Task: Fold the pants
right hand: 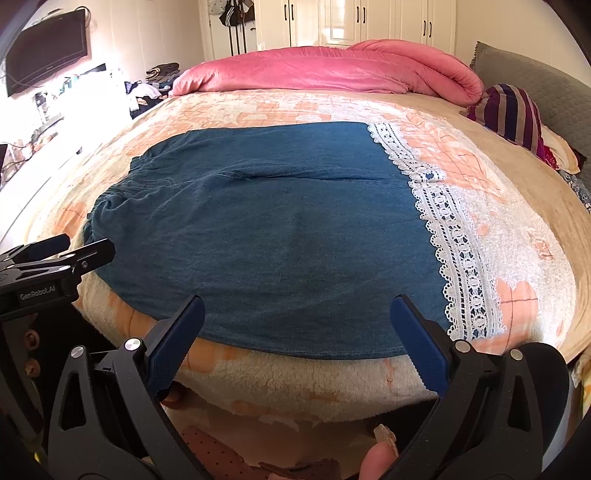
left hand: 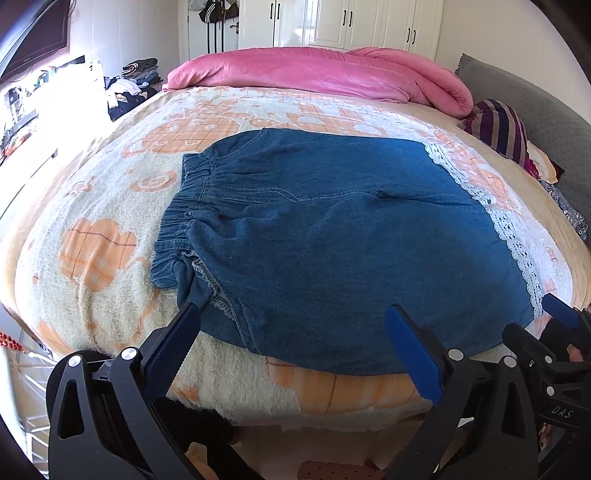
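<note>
The blue denim pants (left hand: 332, 236) lie flat on the bed (left hand: 103, 206). Both the left claw (left hand: 291, 332) and the right claw (right hand: 295, 325) are wide apart and hold nothing, just by the pants' near edge.

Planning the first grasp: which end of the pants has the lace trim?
The hem end, on the right; white lace edges it, whereas the left end is the gathered elastic waistband.

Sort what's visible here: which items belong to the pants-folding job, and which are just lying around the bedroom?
Job:
denim pants, lace hem
left gripper, open
right gripper, open
blanket they lie on

Lying about:
pink duvet
striped pillow
clothes pile
television
wardrobe
</note>
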`<action>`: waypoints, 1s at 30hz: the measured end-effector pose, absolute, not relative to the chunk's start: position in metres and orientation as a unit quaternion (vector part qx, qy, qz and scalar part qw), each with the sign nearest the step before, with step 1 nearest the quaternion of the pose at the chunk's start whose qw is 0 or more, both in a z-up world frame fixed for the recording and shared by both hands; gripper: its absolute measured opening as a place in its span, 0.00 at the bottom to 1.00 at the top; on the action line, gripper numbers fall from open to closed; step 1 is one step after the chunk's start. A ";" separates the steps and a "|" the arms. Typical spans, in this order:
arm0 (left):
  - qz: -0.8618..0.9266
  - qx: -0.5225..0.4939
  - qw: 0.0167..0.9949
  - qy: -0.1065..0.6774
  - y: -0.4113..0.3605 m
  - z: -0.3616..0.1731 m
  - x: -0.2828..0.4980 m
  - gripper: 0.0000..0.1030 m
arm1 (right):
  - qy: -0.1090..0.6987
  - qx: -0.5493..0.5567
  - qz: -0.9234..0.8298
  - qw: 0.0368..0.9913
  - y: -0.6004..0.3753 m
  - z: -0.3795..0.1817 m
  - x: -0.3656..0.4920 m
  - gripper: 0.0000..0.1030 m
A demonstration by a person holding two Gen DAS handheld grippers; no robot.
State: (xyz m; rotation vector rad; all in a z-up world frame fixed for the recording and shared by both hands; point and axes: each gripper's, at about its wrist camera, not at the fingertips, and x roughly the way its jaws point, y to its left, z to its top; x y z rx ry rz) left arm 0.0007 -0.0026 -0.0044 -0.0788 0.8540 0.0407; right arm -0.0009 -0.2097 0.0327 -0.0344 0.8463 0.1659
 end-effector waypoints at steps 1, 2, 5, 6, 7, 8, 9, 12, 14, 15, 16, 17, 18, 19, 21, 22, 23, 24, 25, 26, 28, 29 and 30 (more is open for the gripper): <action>0.020 -0.038 0.909 0.414 -0.003 -0.004 0.001 0.96 | 0.410 -0.017 0.080 0.908 -0.210 0.033 -0.001 0.92; 0.020 -0.037 0.909 0.414 -0.003 -0.004 0.001 0.96 | 0.410 -0.017 0.080 0.908 -0.209 0.033 -0.001 0.92; 0.020 -0.035 0.909 0.414 -0.003 -0.005 0.000 0.96 | 0.410 -0.017 0.080 0.909 -0.209 0.033 -0.001 0.92; 0.021 -0.035 0.909 0.414 -0.003 -0.004 0.000 0.96 | 0.409 -0.016 0.079 0.909 -0.210 0.032 -0.001 0.92; 0.020 -0.035 0.909 0.415 -0.003 -0.004 0.000 0.96 | 0.410 -0.016 0.079 0.909 -0.210 0.032 -0.001 0.92; 0.020 -0.035 0.909 0.415 -0.003 -0.004 0.000 0.96 | 0.410 -0.015 0.078 0.908 -0.210 0.032 0.000 0.92; 0.019 -0.035 0.909 0.415 -0.003 -0.004 0.000 0.96 | 0.410 -0.016 0.078 0.908 -0.210 0.032 0.000 0.92; 0.019 -0.035 0.909 0.415 -0.003 -0.004 0.000 0.96 | 0.409 -0.016 0.078 0.909 -0.210 0.032 0.000 0.92; 0.020 -0.036 0.909 0.415 -0.003 -0.004 0.000 0.96 | 0.410 -0.017 0.078 0.909 -0.210 0.031 0.000 0.92; 0.019 -0.036 0.909 0.415 -0.003 -0.004 0.000 0.96 | 0.410 -0.017 0.078 0.909 -0.210 0.031 0.000 0.92; 0.020 -0.036 0.909 0.415 -0.003 -0.004 0.000 0.96 | 0.410 -0.017 0.077 0.909 -0.210 0.031 0.000 0.92; 0.020 -0.035 0.909 0.415 -0.003 -0.004 0.000 0.96 | 0.410 -0.018 0.077 0.909 -0.210 0.031 0.000 0.92; 0.019 -0.036 0.909 0.415 -0.003 -0.004 0.000 0.96 | 0.410 -0.018 0.077 0.909 -0.210 0.031 0.000 0.92; 0.020 -0.035 0.909 0.415 -0.003 -0.004 0.000 0.96 | 0.409 -0.017 0.077 0.909 -0.210 0.031 0.000 0.92; 0.019 -0.036 0.909 0.415 -0.003 -0.004 0.000 0.96 | 0.409 -0.018 0.077 0.909 -0.210 0.031 0.000 0.92; 0.020 -0.036 0.909 0.415 -0.003 -0.004 0.000 0.96 | 0.408 -0.018 0.077 0.910 -0.210 0.031 0.000 0.92; 0.020 -0.036 0.909 0.415 -0.003 -0.004 0.000 0.96 | 0.407 -0.018 0.077 0.910 -0.210 0.031 0.000 0.92; 0.019 -0.036 0.909 0.415 -0.003 -0.004 0.000 0.96 | 0.408 -0.019 0.076 0.910 -0.210 0.030 0.001 0.92; 0.019 -0.036 0.909 0.415 -0.003 -0.004 0.000 0.96 | 0.408 -0.019 0.075 0.910 -0.211 0.030 0.000 0.92; 0.019 -0.036 0.909 0.416 -0.003 -0.004 0.001 0.96 | 0.408 -0.018 0.076 0.909 -0.211 0.030 0.000 0.92; 0.018 -0.035 0.909 0.415 -0.003 -0.004 0.001 0.96 | 0.408 -0.019 0.075 0.910 -0.211 0.030 0.001 0.92; 0.018 -0.035 0.909 0.415 -0.003 -0.004 0.001 0.96 | 0.408 -0.019 0.075 0.910 -0.211 0.030 0.001 0.92; 0.018 -0.035 0.909 0.415 -0.002 -0.004 0.002 0.96 | 0.408 -0.019 0.075 0.910 -0.211 0.030 0.001 0.92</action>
